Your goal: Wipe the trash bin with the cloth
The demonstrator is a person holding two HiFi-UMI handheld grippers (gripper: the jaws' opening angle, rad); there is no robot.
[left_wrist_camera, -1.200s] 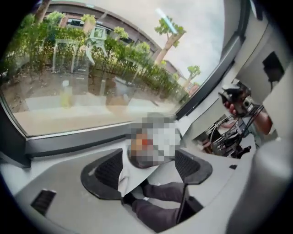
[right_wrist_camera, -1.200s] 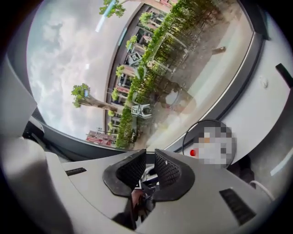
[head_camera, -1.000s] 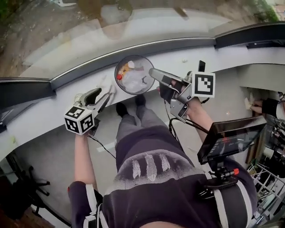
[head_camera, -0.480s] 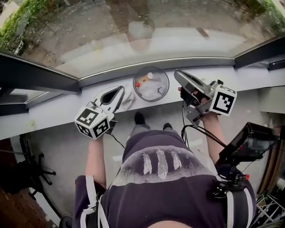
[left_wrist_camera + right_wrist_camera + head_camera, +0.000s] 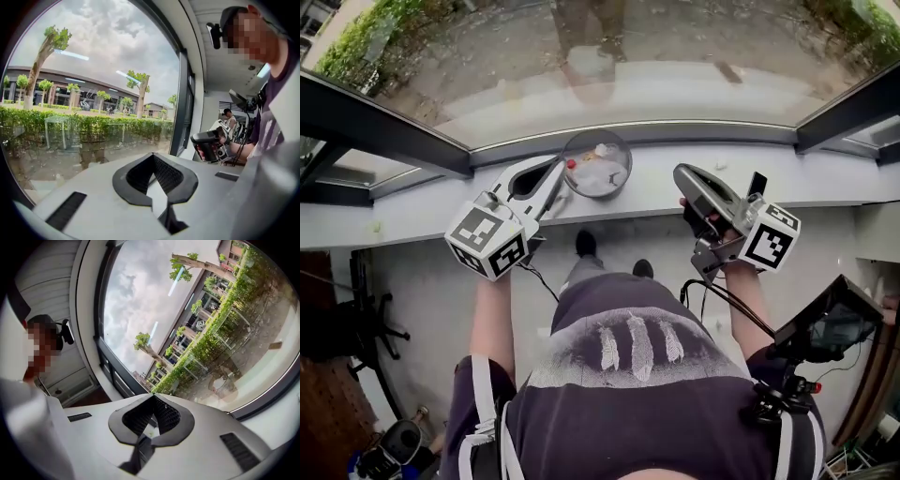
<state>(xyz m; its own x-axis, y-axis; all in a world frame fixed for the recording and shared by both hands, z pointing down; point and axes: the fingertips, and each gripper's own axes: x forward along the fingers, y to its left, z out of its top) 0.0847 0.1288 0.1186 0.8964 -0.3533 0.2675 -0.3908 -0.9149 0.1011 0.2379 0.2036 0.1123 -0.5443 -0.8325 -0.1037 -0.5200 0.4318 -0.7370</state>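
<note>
Both tongs shut, nothing gripped: left tongs raised just beside the trash bin, right tongs well clear. Bin stands on the window ledge, rubbish inside. No cloth visible. This fits pre-wipe or wipe finished; I need the cloth in view to judge.

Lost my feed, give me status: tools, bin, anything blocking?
Both shut: left tool by bin, right tool empty. Bin on ledge, trash inside. Pale cloth at left tool's tip, grip unclear. Nothing blocking.
</note>
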